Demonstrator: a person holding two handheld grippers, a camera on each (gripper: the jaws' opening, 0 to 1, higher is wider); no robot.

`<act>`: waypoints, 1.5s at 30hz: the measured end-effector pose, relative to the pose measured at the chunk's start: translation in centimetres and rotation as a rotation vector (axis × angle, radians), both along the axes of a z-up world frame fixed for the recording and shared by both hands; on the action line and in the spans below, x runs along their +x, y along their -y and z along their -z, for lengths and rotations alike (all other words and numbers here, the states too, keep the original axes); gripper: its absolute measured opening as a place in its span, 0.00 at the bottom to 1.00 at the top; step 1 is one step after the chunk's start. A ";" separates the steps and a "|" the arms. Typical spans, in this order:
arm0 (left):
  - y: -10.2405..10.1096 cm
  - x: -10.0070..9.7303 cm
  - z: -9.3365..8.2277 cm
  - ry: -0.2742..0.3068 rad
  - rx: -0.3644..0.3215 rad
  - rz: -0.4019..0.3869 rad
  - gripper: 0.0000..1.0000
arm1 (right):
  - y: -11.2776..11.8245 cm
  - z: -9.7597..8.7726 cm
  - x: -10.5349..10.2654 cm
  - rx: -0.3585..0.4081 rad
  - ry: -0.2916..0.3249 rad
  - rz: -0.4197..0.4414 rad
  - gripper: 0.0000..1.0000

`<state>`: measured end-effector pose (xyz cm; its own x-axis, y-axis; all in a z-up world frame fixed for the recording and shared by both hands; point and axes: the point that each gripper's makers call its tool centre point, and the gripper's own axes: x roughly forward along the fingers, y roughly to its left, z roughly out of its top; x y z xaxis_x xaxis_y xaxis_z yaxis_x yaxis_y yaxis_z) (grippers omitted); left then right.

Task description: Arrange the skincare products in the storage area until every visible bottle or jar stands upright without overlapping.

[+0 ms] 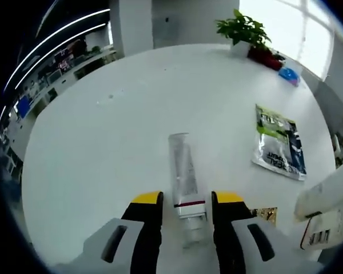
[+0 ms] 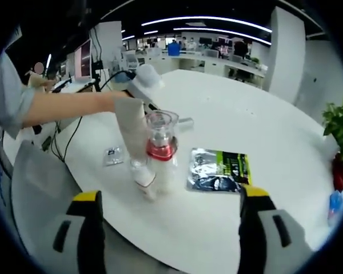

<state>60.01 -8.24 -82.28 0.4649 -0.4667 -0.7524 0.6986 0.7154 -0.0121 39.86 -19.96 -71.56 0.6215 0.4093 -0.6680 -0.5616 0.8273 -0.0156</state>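
Jaws flank clear tube point(image 1: 183, 171), apparently lying flat.

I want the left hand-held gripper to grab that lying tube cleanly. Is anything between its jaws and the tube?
Nothing visible does. The tube lies flat on the white table, its capped end already between the open jaws of the left hand-held gripper.
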 end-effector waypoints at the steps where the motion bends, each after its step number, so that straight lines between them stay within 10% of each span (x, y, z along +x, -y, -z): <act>1: 0.0 0.0 0.0 -0.003 0.000 -0.005 0.29 | 0.0 0.0 0.0 0.000 -0.002 0.002 1.00; 22: -0.6 0.3 0.1 -0.008 0.021 0.008 0.17 | 0.4 0.2 0.0 -0.005 0.003 0.003 1.00; 45: -2.3 -2.4 -3.9 0.026 0.030 0.039 0.17 | -0.3 -0.3 -1.0 -0.012 0.038 -0.037 1.00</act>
<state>57.62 -5.90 -78.41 0.4668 -0.4619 -0.7541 0.7255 0.6877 0.0279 38.83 -19.61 -71.27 0.6312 0.4242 -0.6494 -0.5902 0.8059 -0.0472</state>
